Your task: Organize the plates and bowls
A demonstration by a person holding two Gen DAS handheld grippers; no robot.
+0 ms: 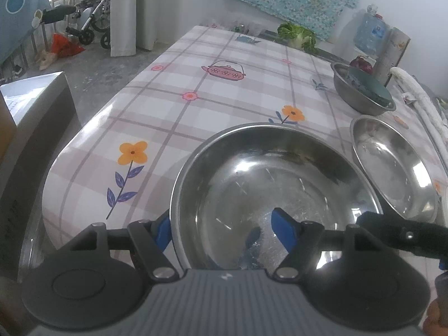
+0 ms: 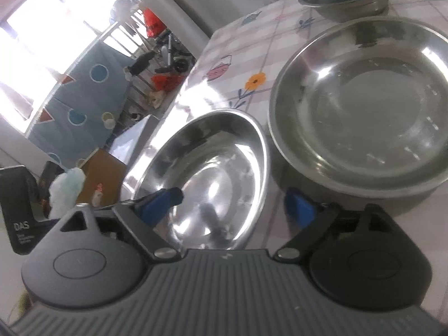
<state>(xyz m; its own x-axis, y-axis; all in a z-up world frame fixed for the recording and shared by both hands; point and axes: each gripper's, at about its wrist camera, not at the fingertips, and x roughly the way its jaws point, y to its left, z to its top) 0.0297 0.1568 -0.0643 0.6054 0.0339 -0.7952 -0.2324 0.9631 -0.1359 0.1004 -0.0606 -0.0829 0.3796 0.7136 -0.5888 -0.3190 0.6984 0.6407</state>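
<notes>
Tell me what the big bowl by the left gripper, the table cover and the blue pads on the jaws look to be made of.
Big bowl: metal, likely stainless steel; polished, mirror-like reflections, fine scratches on the bottom.
Table cover: probably vinyl or oilcloth; printed checks and flowers, with a glossy sheen at the edge.
Blue pads: matte, perhaps rubber or plastic; the look leaves it open.

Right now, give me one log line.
left tongs: open, astride near bowl rim | right tongs: open, same bowl | steel plate: beside it

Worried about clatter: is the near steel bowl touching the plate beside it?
Cannot tell. Right wrist view: bowl and plate rims nearly meet, neither gap nor contact plain.
</notes>
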